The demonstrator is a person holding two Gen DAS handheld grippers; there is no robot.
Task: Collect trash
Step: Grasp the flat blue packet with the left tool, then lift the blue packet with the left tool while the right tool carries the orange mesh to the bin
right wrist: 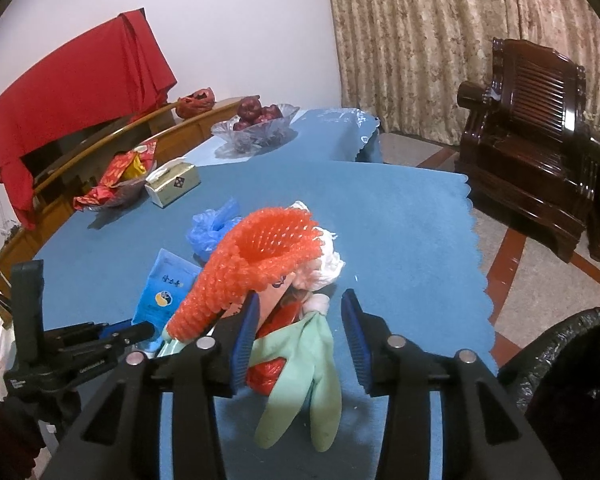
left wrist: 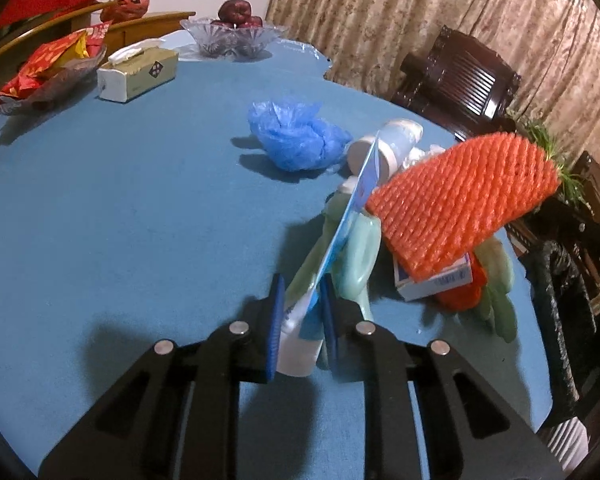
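A pile of trash lies on the blue tablecloth. My left gripper is shut on a flat blue-and-white packet, seen edge-on; the packet shows face-up in the right wrist view. Beside it lie an orange foam net, pale green rubber gloves, a small box, a white bottle and a crumpled blue plastic bag. My right gripper is open, its fingers on either side of a green glove, with the orange foam net just left of it.
At the table's far side are a tissue box, a glass bowl of red fruit and a dish of red wrappers. A black-lined bin stands at the right, off the table edge. A dark wooden armchair stands by the curtain.
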